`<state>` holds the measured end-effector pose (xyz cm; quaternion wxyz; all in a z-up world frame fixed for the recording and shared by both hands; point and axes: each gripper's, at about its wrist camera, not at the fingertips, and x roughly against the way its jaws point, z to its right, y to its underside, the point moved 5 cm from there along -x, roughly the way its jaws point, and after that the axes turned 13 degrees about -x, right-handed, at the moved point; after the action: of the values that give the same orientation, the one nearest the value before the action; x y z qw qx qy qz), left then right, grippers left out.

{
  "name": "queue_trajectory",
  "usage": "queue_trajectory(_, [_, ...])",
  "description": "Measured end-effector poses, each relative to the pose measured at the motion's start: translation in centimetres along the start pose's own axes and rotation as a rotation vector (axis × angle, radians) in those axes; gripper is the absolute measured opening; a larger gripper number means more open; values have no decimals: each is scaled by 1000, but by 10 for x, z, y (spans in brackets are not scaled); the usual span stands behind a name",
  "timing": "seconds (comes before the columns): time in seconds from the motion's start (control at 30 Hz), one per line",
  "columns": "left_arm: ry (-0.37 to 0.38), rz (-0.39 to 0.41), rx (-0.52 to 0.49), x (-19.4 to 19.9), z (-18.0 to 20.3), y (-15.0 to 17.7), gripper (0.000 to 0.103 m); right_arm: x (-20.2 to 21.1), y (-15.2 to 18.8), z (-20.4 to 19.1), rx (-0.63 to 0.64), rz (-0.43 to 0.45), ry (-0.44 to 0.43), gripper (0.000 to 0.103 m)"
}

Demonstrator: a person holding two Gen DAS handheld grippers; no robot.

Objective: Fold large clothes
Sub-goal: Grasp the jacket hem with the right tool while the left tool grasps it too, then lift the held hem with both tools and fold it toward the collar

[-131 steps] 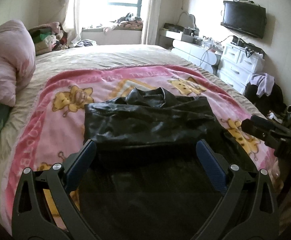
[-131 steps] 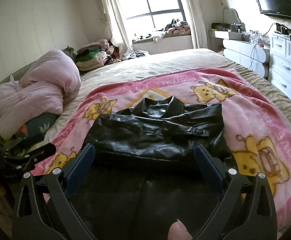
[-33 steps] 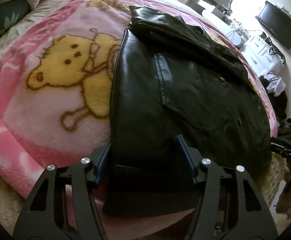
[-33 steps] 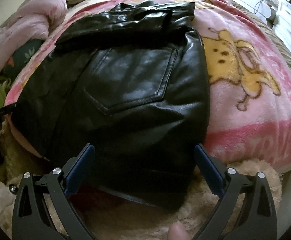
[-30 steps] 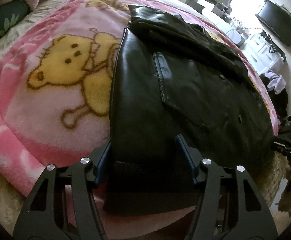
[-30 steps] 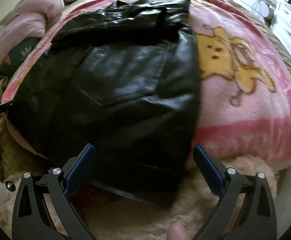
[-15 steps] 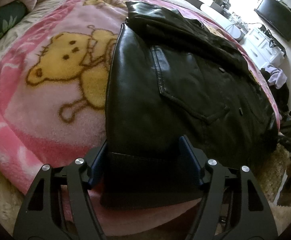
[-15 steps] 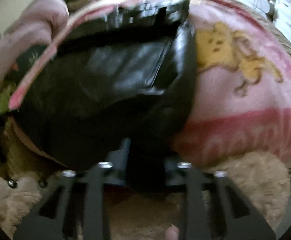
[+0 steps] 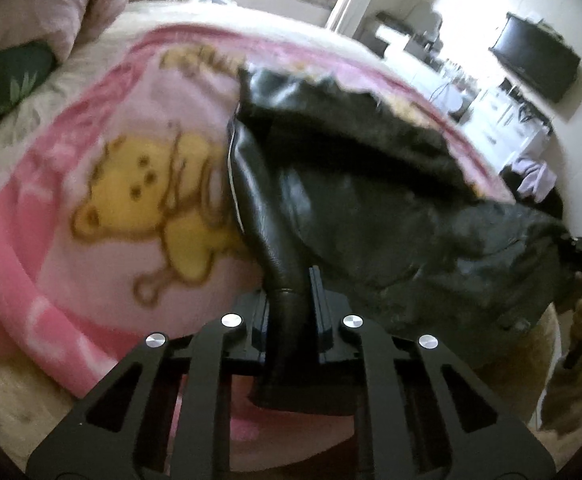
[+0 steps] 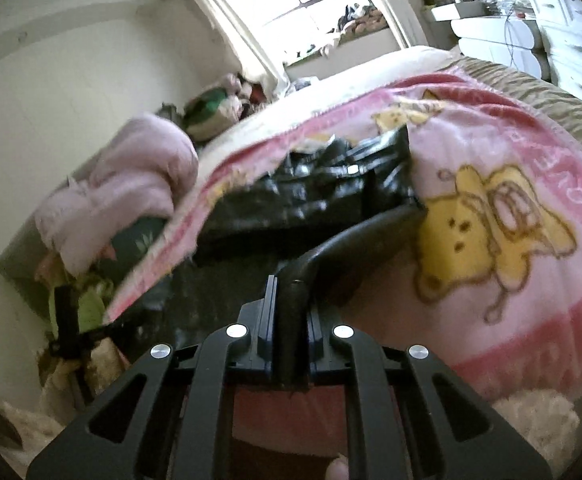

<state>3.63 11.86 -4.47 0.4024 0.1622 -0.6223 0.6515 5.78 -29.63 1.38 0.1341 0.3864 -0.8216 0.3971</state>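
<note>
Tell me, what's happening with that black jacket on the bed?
A person is folding a black leather jacket that lies on a pink bear-print blanket on the bed. They hold a two-finger tool in each hand. The left tool and the right tool have each just closed on a bottom corner of the jacket. The hem is lifted off the blanket, while the collar end lies farther up the bed.

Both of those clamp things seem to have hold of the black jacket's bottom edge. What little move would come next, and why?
Probably carry the hem up and away, toward the collar, to fold the jacket in half. The left gripper and right gripper have just closed, each with jaws pinching a bottom corner, and the hem is off the pink blanket while the upper part lies flat.
</note>
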Motion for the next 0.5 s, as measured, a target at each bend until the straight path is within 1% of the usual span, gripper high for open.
queue_trajectory(0.17, [7,94,-27,11,6,-43,9,-5,-25,-6,-33,47,-25,10])
queue_trajectory(0.33, [18,144,-16,9,2,-77,9,-12,-56,-5,-81,95,-32,10])
queue_trajectory(0.5, [34,178,17,0,-9,-114,10,-27,-84,-2,-108,121,-33,10])
